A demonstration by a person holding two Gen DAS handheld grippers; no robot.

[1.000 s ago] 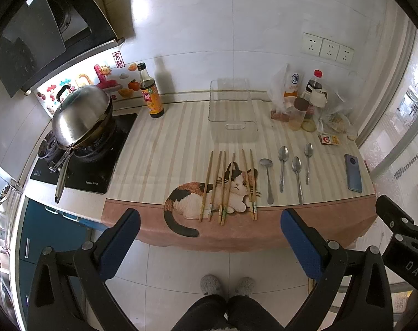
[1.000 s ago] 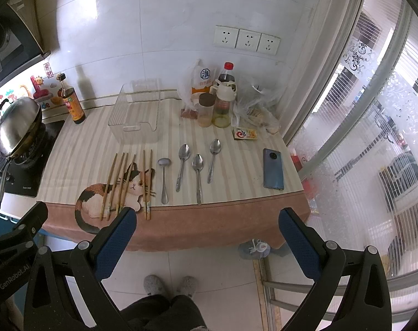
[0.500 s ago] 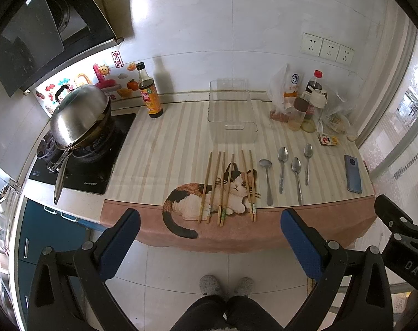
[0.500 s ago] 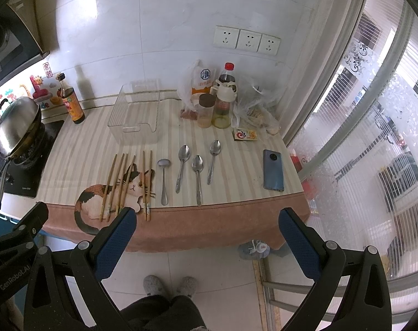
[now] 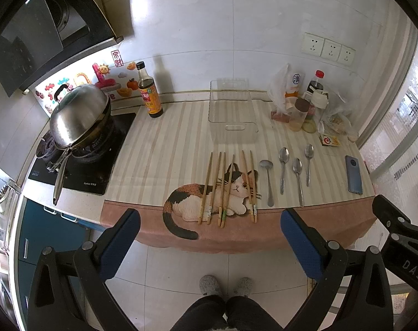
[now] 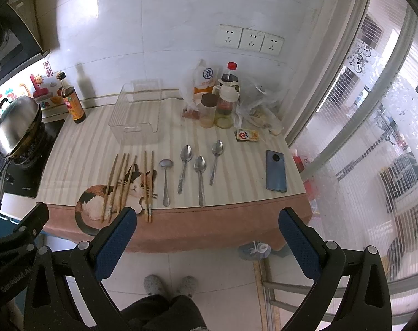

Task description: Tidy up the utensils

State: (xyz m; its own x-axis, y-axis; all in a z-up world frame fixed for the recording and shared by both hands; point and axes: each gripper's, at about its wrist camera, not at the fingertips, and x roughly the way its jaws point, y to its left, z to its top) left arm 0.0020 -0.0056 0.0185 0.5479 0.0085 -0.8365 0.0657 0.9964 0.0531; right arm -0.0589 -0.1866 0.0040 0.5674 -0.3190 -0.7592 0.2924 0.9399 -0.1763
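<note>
Near the counter's front edge, wooden chopsticks (image 5: 228, 187) and four metal spoons (image 5: 287, 175) lie before a clear plastic bin (image 5: 232, 118); left gripper (image 5: 209, 237) and right gripper (image 6: 207, 234) gape apart, empty.

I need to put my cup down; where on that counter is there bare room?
Bare cloth lies between the bottle, the stove and the chopsticks, and between the spoons and phone. The jars crowd the back right corner.

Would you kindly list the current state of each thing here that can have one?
Left tool: open, holding nothing.
Right tool: open, holding nothing.
Clear plastic bin: upright, nothing inside.
Dark glass sauce bottle: upright, capped.
Steel wok: on the stove, lidded.
Blue phone: lying face down.
</note>
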